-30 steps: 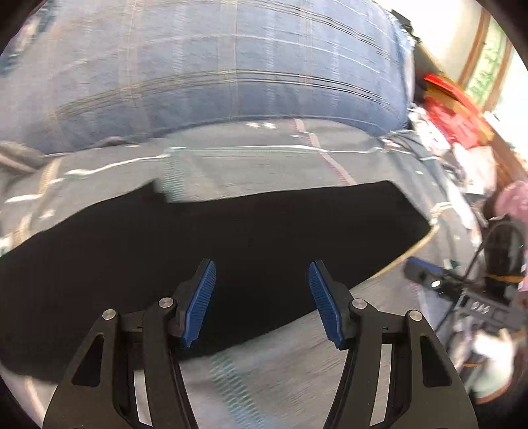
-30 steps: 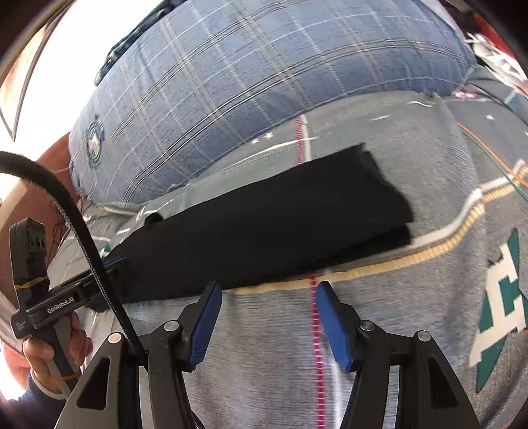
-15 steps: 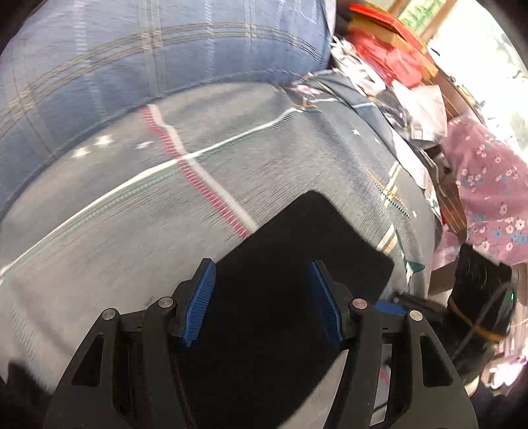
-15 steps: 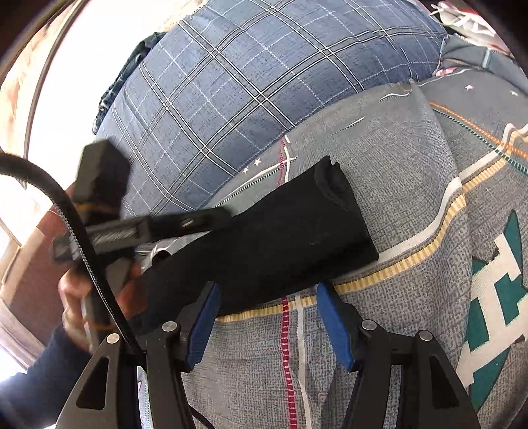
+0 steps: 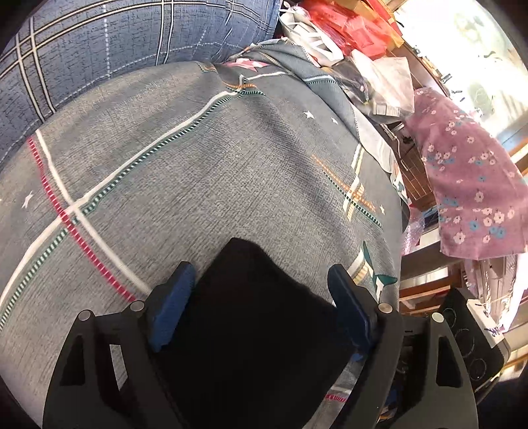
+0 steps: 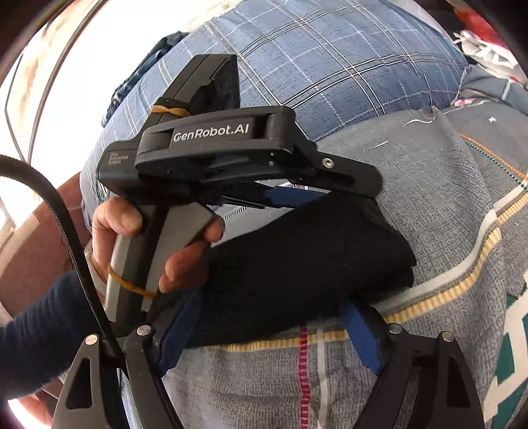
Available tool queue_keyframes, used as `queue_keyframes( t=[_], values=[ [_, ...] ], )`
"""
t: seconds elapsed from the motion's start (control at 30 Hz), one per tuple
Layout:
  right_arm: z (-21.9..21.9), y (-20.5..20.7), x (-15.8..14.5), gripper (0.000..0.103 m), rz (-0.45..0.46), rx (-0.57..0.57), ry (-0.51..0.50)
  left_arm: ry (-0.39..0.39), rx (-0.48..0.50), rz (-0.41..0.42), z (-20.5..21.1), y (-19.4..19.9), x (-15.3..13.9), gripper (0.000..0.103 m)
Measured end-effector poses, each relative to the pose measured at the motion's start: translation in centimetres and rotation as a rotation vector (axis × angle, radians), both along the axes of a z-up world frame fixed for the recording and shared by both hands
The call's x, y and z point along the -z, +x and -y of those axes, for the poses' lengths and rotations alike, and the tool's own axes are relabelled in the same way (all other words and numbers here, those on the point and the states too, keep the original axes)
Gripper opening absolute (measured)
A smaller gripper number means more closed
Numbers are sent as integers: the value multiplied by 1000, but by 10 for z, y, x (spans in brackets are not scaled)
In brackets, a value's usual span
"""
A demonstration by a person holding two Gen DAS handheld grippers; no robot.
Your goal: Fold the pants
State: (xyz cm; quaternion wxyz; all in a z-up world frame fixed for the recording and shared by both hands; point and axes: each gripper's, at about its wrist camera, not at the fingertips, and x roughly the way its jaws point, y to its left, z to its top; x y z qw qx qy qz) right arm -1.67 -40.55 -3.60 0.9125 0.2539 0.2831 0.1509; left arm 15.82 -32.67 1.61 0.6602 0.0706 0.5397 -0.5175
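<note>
The black pants (image 6: pixel 307 264) were already folded down into a thick dark bundle, lying on the grey patterned bedspread (image 5: pixel 204 158) close to its near edge, right along the yellow-and-white stripe printed there. Behind them, at the far edge of the bedspread, sat a big blue plaid pillow (image 6: pixel 330 66).

The left gripper (image 5: pixel 260 307) had its blue pads spread wide, one on each side of the bundle's end, and I couldn't tell if either pad was touching the cloth. In the right wrist view you could see that same gripper from the side, with "GenRobot.AI" on its body, held in the person's left hand (image 6: pixel 158 244), its fingers reaching over the top of the pants.

The right gripper (image 6: pixel 267 336) was wide open too, sitting at the near long edge of the bundle with the cloth lying between its pads. It wasn't clamped on anything.

Off the right side of the bed there was a pink floral cloth (image 5: pixel 475 184) and a pile of red bags (image 5: pixel 349 29).
</note>
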Motion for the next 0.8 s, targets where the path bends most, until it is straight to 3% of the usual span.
queue_keyframes(
  t=[0.03,0.07,0.1,0.13,0.17,0.27,0.5,0.67,0.8],
  values=[
    [2,2,0,80,1,5,14,-9,-5,-7,0,1,0,73],
    [3,3,1,70,4,12,23,-5,-11,-3,2,2,1,53],
    [4,5,1,61,-1,26,26,8,-19,15,2,3,2,42],
    [7,8,4,39,-12,37,44,20,-31,31,0,5,4,23],
    [10,13,8,23,-25,41,79,20,-41,22,-2,8,6,18],
    [20,20,13,17,-22,34,166,-5,-60,-10,-10,11,5,12],
    [4,9,-25,14,67,-26,77,-107,-95,52,-47,-9,-37,11],
    [-42,6,-73,14,163,-140,-53,-228,-210,77,-122,-16,-86,11],
    [-98,11,-97,14,209,-264,-177,-275,-400,107,-209,-21,-103,12]
  ],
)
